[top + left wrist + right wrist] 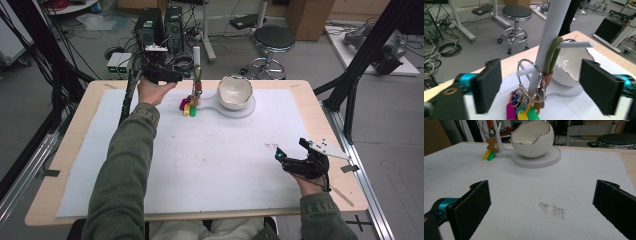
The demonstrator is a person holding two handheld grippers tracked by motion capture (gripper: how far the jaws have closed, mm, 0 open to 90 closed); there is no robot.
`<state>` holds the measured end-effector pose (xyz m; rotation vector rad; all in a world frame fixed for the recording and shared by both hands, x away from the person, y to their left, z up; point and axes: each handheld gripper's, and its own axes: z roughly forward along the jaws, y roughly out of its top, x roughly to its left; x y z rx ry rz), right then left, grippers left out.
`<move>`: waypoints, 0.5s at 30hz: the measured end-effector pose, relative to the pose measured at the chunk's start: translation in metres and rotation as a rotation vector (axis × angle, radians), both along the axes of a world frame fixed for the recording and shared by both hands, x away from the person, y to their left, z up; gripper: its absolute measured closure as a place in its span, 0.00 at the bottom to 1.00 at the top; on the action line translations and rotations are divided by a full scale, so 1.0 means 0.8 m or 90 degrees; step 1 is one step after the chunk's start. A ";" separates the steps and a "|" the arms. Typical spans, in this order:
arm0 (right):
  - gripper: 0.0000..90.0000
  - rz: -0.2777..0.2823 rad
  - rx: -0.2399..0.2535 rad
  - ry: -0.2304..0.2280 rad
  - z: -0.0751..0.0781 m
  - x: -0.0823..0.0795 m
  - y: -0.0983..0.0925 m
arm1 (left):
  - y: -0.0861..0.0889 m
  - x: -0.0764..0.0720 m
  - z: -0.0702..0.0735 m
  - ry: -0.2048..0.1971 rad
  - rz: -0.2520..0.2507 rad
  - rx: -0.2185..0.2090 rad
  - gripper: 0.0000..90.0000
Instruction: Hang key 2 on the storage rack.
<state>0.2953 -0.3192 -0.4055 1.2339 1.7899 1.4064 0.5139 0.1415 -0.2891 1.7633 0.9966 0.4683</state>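
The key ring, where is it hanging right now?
The key ring hangs on a lower peg of the white stand, far-left of the bowl, between the open left gripper jaws.

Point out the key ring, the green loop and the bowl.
Key ring (519, 65), left gripper view, the ring's left arc.
Green loop (550, 58), left gripper view, its middle.
Bowl (534, 146), right gripper view, outer wall.

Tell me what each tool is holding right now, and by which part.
Nothing is held. The left tool is open around the stand's post near the key ring; the right tool is open over the mat.
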 end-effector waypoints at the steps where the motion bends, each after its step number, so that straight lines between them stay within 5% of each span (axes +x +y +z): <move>1: 0.01 0.000 0.002 0.001 0.000 0.000 0.000 | 0.001 -0.002 0.000 -0.002 0.001 0.000 0.17; 8: 0.01 -0.002 0.002 0.001 -0.001 0.001 0.000 | 0.014 -0.015 -0.004 -0.013 0.021 -0.009 0.03; 15: 0.01 -0.001 -0.001 0.002 -0.002 0.003 0.001 | 0.032 -0.031 -0.012 -0.021 0.037 -0.016 0.02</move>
